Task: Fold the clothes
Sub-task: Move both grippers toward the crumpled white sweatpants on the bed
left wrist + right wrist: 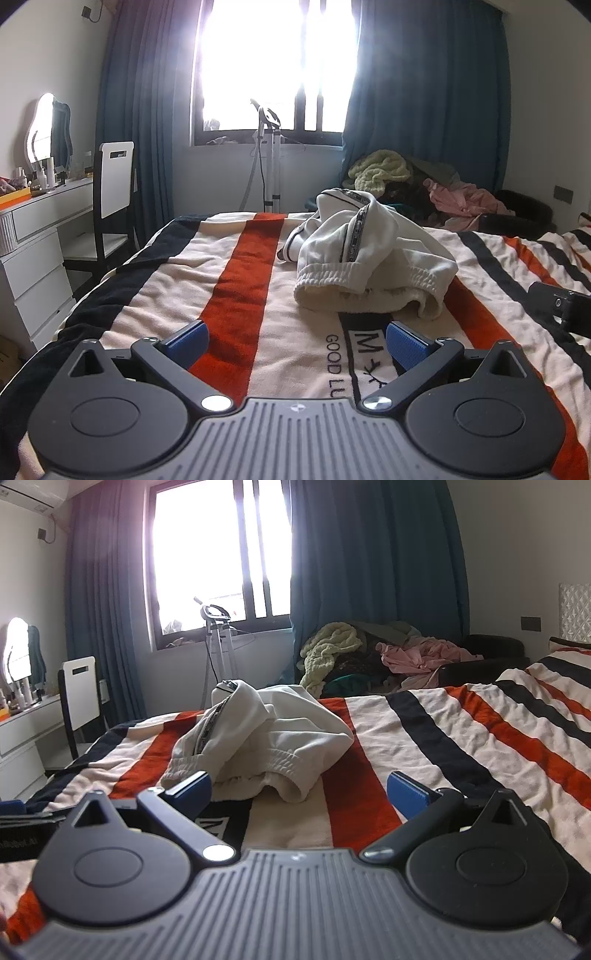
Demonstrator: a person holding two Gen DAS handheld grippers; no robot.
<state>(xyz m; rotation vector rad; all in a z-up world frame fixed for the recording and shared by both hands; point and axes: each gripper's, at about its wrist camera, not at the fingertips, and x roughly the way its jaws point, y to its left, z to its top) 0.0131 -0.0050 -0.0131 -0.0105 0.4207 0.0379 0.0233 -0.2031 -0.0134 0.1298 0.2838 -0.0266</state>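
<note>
A: Garment? 
B: White sweatpants (369, 254) are lying crumpled at frame centre on the striped blanket (236, 266) (waistband facing the cameras).

A: Grippers? 
B: Left gripper (295, 341) is gaping wide, empty, low in frame. Right gripper (299, 794) is likewise spread, holding nothing, just short of the waistband.

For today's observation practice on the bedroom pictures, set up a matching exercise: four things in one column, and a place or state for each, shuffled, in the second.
Things:
1. white trousers
2. yellow-green knit
3. white chair
4. left gripper

Places or states:
A. at the desk, on the left of the room
B. crumpled on the striped bedspread
C. open, holding nothing
D. on the clothes pile below the blue curtain

Pairs: 1-B, 2-D, 3-A, 4-C
</note>
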